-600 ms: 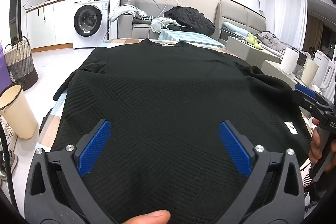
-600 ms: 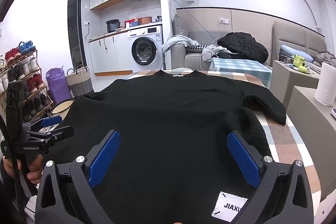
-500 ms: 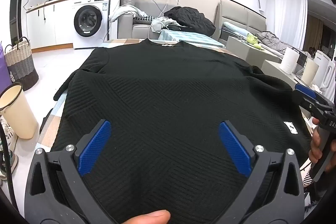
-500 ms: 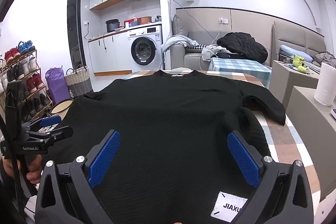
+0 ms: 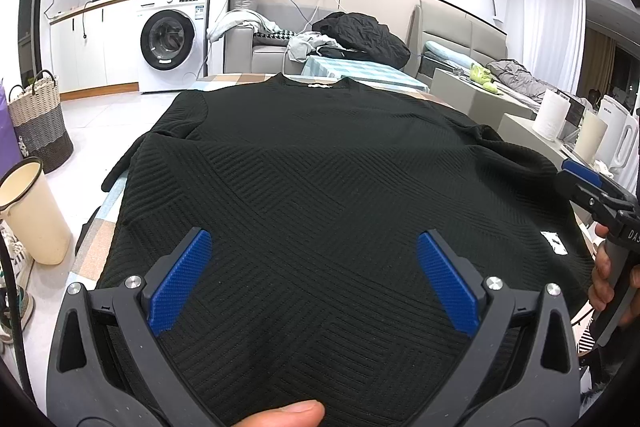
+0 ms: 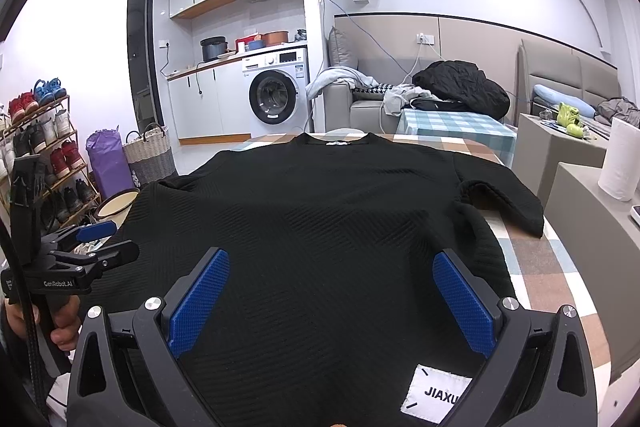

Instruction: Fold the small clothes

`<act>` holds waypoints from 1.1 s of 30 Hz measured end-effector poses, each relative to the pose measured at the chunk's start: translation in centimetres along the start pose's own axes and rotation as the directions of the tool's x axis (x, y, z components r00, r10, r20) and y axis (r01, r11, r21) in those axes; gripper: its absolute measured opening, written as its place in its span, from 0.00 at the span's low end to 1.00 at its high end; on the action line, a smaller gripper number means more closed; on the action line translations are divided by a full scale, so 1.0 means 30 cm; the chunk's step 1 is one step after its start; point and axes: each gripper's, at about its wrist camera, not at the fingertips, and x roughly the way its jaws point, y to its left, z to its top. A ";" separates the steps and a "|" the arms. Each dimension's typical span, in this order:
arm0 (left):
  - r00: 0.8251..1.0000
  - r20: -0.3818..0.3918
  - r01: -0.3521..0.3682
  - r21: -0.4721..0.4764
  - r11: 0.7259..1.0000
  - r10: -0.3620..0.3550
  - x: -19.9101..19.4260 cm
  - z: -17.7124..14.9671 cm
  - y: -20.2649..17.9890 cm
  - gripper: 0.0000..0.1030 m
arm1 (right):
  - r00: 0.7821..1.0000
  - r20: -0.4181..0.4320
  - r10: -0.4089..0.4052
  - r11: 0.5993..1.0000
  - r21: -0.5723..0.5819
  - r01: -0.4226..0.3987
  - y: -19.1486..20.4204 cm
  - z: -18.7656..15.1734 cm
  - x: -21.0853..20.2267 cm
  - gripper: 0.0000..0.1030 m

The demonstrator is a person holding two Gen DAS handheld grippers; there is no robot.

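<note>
A black textured knit top (image 5: 320,171) lies spread flat on a checked table, collar at the far end; it also shows in the right wrist view (image 6: 320,227). Its right sleeve (image 6: 504,203) is folded across the table, and a white JIAXU label (image 6: 436,393) sits at the near hem. My left gripper (image 5: 316,279) is open over the near left hem, empty. My right gripper (image 6: 332,299) is open over the near right hem, empty. The right gripper also shows at the right edge of the left wrist view (image 5: 592,191), and the left gripper at the left of the right wrist view (image 6: 84,251).
A cream bucket (image 5: 30,211) and a woven basket (image 5: 40,127) stand on the floor to the left. The checked table (image 6: 536,255) shows bare at the right. A grey cabinet with a paper roll (image 6: 620,159) stands at the right. A washing machine (image 6: 276,95) and sofa are behind.
</note>
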 end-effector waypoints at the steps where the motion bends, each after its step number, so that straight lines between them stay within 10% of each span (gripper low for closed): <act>1: 1.000 0.000 0.000 0.001 1.000 0.000 0.000 0.000 0.000 0.99 | 1.000 0.000 0.002 1.000 0.001 -0.002 -0.001 0.000 0.001 1.00; 33: 1.000 -0.001 0.000 0.002 1.000 0.000 0.000 0.000 -0.001 0.99 | 1.000 -0.003 -0.003 1.000 0.000 0.003 -0.009 0.001 -0.001 1.00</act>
